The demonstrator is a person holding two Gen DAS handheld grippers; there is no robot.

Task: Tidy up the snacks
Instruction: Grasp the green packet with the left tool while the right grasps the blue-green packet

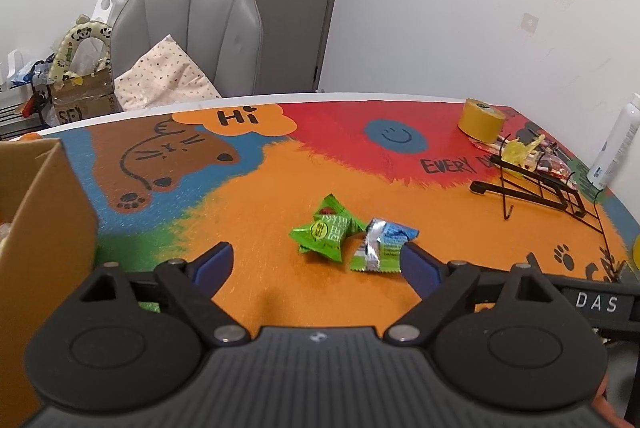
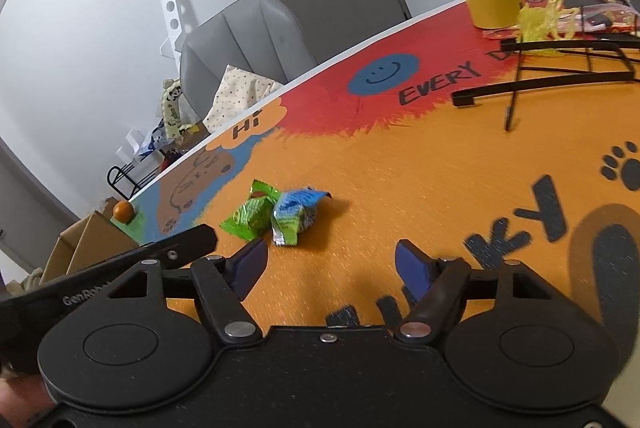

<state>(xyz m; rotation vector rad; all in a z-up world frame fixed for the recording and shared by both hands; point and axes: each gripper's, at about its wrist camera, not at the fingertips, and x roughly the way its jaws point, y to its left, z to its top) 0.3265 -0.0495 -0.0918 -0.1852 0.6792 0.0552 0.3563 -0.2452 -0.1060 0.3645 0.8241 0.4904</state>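
Note:
Two wrapped snacks lie together on the orange part of the table mat: a green packet (image 1: 326,234) and a blue-and-green packet (image 1: 384,246). My left gripper (image 1: 318,260) is open, its fingers on either side just in front of them, the right finger close to the blue packet. In the right wrist view the green packet (image 2: 254,216) and blue packet (image 2: 296,214) lie ahead and left of my right gripper (image 2: 332,260), which is open and empty. A cardboard box (image 1: 36,224) stands at the left.
A black wire rack (image 1: 540,188) lies at the right with yellow and red wrappers behind it. A yellow tape roll (image 1: 480,120) and a white bottle (image 1: 616,148) stand at the far right. A small orange ball (image 2: 123,210) sits by the box. A grey chair (image 1: 192,36) stands beyond the table.

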